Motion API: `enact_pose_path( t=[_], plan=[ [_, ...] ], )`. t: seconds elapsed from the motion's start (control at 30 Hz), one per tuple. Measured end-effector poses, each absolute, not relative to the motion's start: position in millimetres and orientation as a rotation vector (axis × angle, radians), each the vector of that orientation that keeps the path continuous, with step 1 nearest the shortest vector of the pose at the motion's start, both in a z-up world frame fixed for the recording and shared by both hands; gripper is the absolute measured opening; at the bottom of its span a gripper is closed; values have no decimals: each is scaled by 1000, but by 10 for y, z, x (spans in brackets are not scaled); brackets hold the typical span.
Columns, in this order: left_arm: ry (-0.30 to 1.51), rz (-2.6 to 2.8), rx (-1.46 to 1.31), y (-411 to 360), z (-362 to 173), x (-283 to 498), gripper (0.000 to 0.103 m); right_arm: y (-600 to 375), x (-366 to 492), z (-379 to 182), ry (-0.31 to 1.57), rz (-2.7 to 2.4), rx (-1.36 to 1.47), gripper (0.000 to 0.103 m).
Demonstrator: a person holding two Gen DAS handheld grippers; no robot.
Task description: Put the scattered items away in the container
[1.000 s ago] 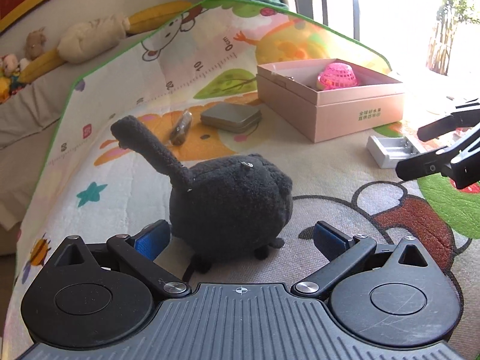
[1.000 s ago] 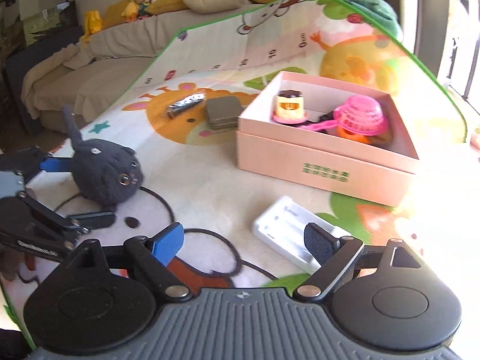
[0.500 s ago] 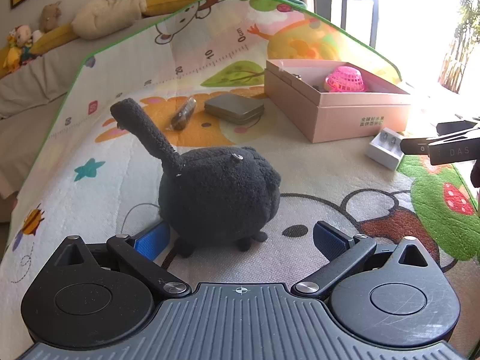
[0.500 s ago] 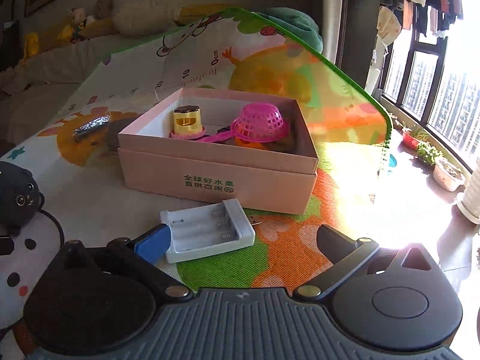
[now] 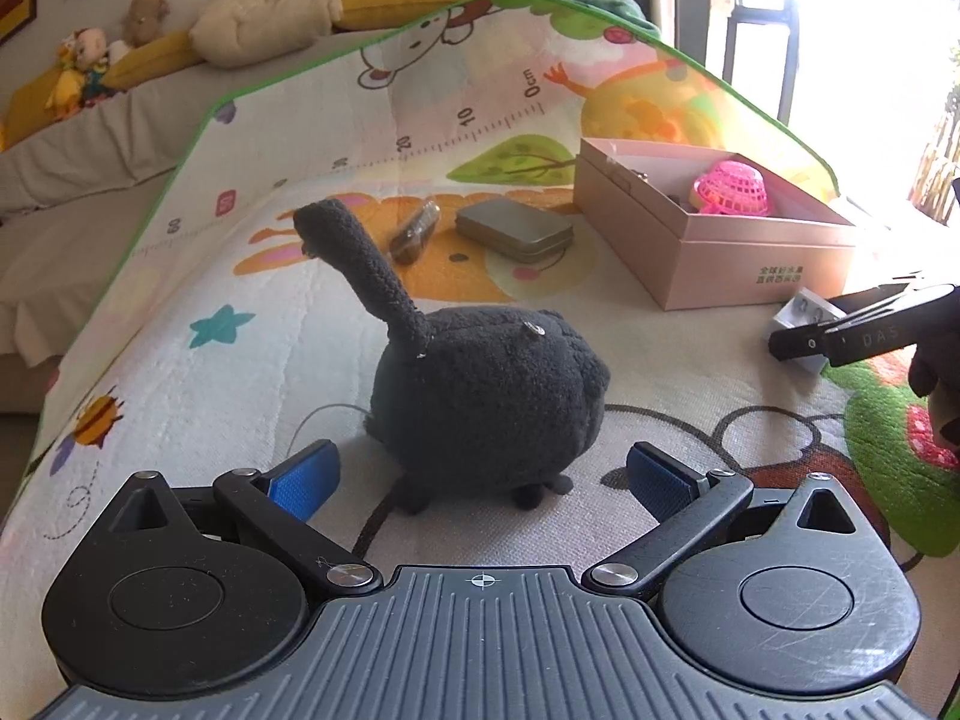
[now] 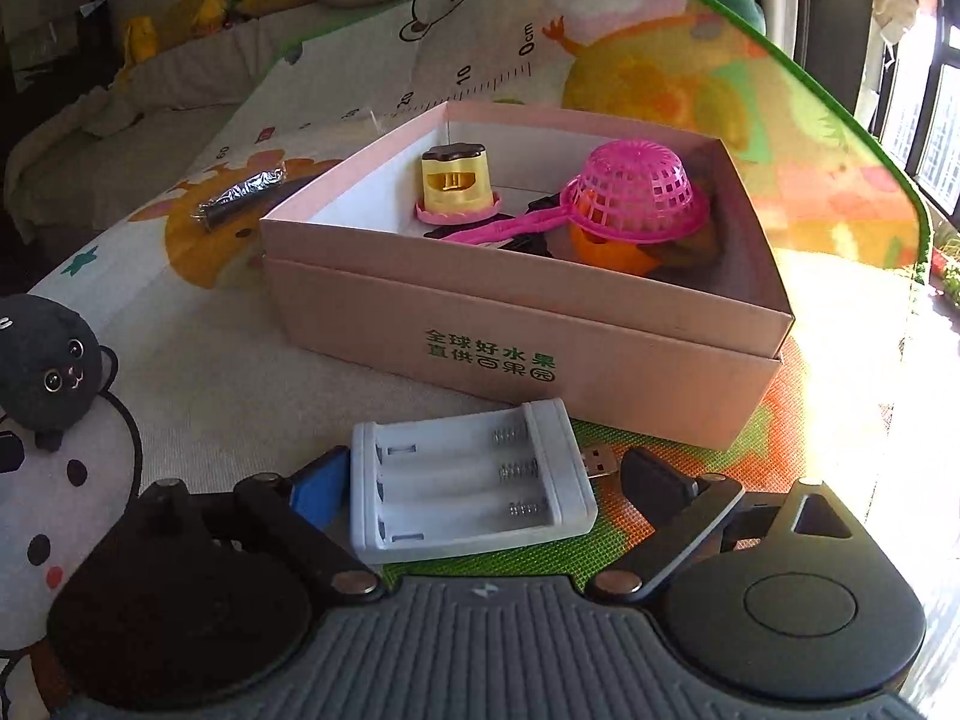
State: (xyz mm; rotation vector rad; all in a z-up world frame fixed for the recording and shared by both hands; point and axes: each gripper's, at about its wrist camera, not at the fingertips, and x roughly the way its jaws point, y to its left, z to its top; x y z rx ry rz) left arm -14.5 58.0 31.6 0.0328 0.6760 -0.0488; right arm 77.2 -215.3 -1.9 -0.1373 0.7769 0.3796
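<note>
Right gripper [image 6: 483, 483] closing, fingers either side of the white battery holder [image 6: 471, 483] on the play mat [image 6: 240, 378] – not yet pressing. Best squared on its long walls, clear of the USB plug. Left gripper [image 5: 480, 474] spread wide, empty, before the black plush [image 5: 486, 396]. Beyond – pink box [image 6: 516, 348], open, toys inside.

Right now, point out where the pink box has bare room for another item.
Pink box: its near-left corner, beside the yellow toy, shows bare white floor. The right half is crowded by the pink basket and dark things under it.
</note>
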Motion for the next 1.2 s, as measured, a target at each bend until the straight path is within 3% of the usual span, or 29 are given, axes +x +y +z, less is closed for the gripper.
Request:
enact_pose_path(
  t=[0.5,0.57,0.63,0.9,1.2],
  plan=[
    [637,-45,129,351,208,273,103,-2239,-74,236,751,377,-79,92],
    [637,-44,142,341,223,252,90,-2281,-132,283,748,369,-75,92],
    [647,-68,142,323,264,232,90,-2320,-190,325,743,365,-76,92],
    [607,-304,115,-153,741,236,90,-2523,-397,534,666,360,-44,92],
    [476,-455,106,-853,1501,953,91,-2816,-499,672,582,333,12,92]
  ],
)
